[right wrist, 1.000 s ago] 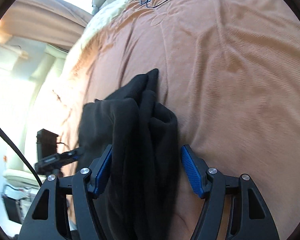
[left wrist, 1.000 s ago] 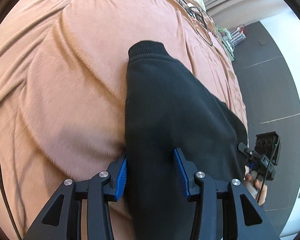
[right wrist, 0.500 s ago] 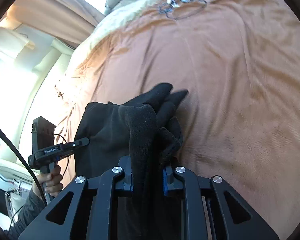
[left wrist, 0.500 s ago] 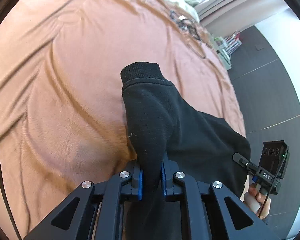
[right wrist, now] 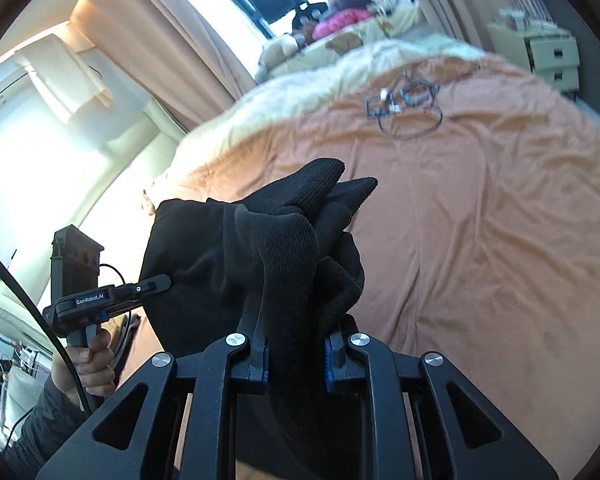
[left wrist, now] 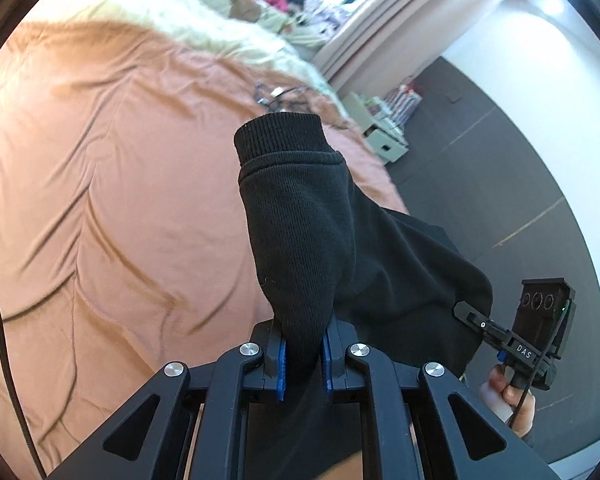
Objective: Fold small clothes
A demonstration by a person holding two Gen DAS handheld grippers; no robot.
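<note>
The left hand-held gripper is clamped on a black garment: its blue pads pinch a narrow bunch of the knit, and a sleeve with a ribbed cuff stands up from the jaws toward 12 o'clock. The rest of the cloth spreads toward 3 o'clock, where it reaches the other gripper seen at about 4 o'clock in the left wrist view.

The right hand-held gripper is also clamped on the black garment, with a thick, crumpled wad of fabric squeezed between its pads. Two pointed folds of cloth stick out toward 1 o'clock, and a broad dark panel hangs toward 9 o'clock, ending at the left gripper and the person's hand that holds its grip.

The garment hangs between the two grippers above the bed, which is covered by a wrinkled orange-brown blanket. How far the lower part of the cloth clears the blanket cannot be told. A tangle of thin cable lies on the blanket at about 1 o'clock in the right wrist view, well apart from the garment. A pale fluffy cover lies beyond it at the far end of the bed.
</note>
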